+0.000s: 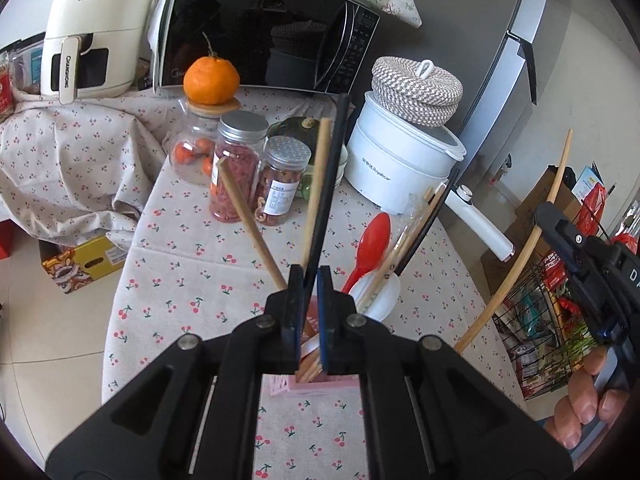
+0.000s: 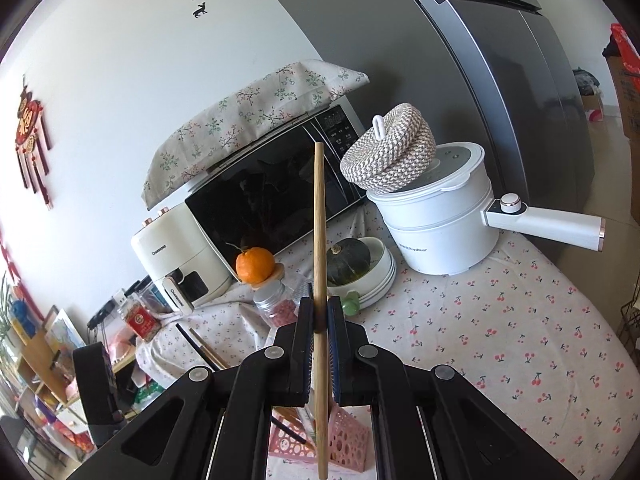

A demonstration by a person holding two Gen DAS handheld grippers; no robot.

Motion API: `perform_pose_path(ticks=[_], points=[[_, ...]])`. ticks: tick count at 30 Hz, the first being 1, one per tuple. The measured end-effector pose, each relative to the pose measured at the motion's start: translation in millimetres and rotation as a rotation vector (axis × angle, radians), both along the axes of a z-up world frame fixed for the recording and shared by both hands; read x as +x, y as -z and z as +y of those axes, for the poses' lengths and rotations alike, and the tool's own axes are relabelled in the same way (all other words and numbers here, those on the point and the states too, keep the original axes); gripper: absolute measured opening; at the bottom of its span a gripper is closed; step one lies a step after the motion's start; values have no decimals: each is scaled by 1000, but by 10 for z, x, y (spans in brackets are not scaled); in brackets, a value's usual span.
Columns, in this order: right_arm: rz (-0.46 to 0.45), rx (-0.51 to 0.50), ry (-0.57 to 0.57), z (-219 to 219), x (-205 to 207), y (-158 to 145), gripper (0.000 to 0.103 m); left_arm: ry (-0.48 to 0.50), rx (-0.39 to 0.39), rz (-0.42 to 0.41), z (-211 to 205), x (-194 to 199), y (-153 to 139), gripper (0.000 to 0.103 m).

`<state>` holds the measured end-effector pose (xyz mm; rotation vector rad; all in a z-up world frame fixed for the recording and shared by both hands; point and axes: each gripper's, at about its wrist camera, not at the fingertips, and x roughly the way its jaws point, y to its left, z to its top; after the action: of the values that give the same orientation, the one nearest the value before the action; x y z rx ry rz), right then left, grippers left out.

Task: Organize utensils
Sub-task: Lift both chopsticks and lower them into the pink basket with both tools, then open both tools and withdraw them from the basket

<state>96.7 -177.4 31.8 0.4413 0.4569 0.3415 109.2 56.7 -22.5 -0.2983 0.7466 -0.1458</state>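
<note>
A: Where are the chopsticks?

B: The left gripper (image 1: 310,276) has its jaws clamped on a black chopstick (image 1: 332,176), low on the shaft, with its lower end down in the pink holder (image 1: 320,384). Wooden ones stand in that holder too. The right gripper (image 2: 320,308) is clamped on a bamboo chopstick (image 2: 320,216), held about upright over the same holder, on the cherry-print cloth (image 2: 520,340).

A: Anything loose?

B: A red spoon (image 1: 370,246) and a few more sticks lie on the cloth beside a white spoon (image 1: 384,296).

A: How will they handle?

B: Light and stiff, I'd judge — but thin and smooth, so they may swivel between flat pads. Gripping nearer the middle should curb that. The holder looks light and could tip if a stick levers against its rim — lower them straight.
</note>
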Motion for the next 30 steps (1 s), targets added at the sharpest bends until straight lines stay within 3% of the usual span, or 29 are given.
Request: perform_pose_path(ticks=[8, 13, 21, 26, 30], points=[[-15, -7, 37, 201, 158, 74, 7, 17, 1, -2, -14, 13, 29, 8], [-16, -34, 47, 295, 221, 142, 7, 7, -25, -18, 24, -31, -56, 36], [69, -48, -27, 332, 262, 306, 11, 12, -8, -32, 42, -191, -141, 62], [92, -39, -88, 135, 126, 207, 25, -8, -1, -12, 73, -299, -136, 80], [124, -35, -110, -130, -39, 133, 47, 1, 23, 24, 3, -417, -107, 87]])
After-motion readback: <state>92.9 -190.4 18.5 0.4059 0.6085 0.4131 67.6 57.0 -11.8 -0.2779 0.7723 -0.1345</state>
